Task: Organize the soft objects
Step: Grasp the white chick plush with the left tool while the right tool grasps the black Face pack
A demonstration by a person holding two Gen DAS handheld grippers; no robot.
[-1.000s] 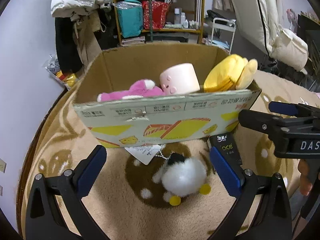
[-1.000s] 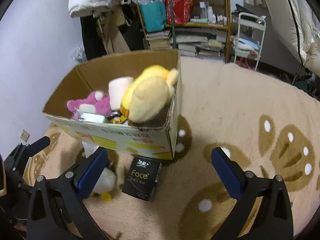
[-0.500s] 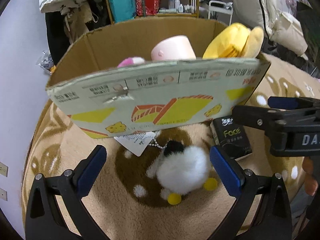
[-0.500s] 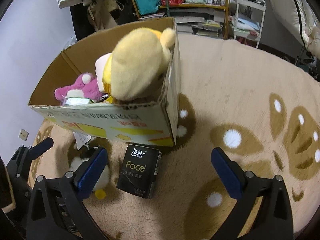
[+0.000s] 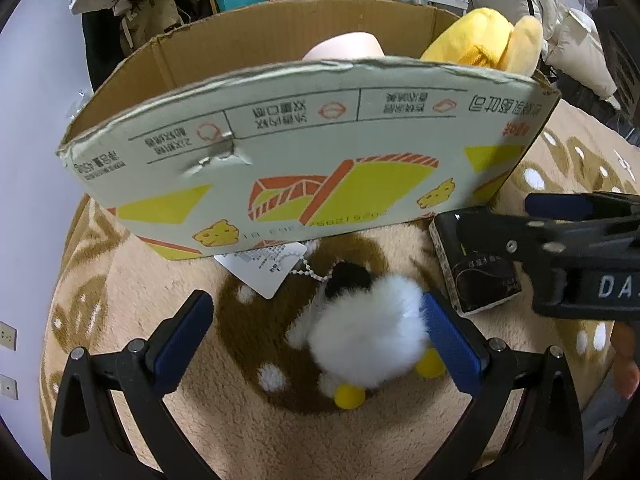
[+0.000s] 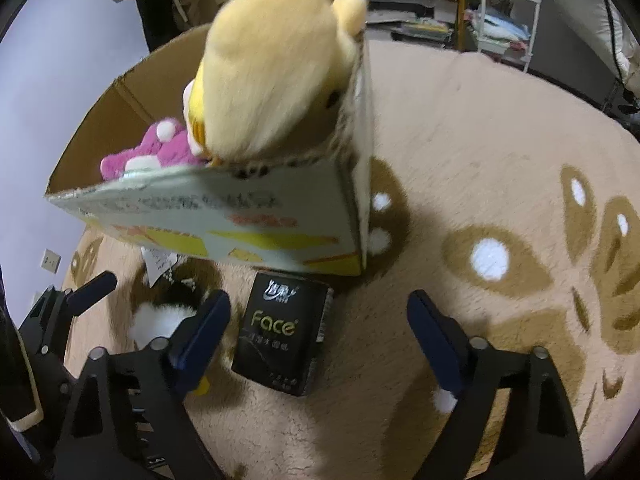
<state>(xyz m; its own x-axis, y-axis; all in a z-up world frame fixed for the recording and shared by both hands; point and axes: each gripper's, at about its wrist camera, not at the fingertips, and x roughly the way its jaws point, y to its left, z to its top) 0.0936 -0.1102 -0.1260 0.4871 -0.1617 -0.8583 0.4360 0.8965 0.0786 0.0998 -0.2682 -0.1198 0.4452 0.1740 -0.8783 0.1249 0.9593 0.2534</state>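
Fluffy white toy (image 5: 370, 334) with a black head and yellow feet: lies on the rug (image 5: 240, 420) between the pads of the left claw (image 5: 316, 340), its long axis running from the black head, nearest the box (image 5: 304, 160), back to the feet nearest the camera; a bead chain joins the head to a paper tag (image 5: 260, 268) tucked at the foot of the box. Left claw: jaws wide, the toy's side touching or almost touching the right pad, well clear of the left one. Tissue pack (image 6: 284, 332), black, marked "Face": flat on the rug just ahead of the right claw (image 6: 320, 324), nearer its left pad, long axis running toward the box. Right claw: jaws closing, pads not yet on the pack. Against a second ago, both claws sit lower and closer, the toy and pack fill more of each view, and the box wall now hides most of its contents. In the left view only the tops of a pink roll (image 5: 344, 46) and a yellow plush (image 5: 484, 50) show; the right view adds a pink plush (image 6: 148, 152), blurred. The right claw's arm covers part of the pack in the left view.
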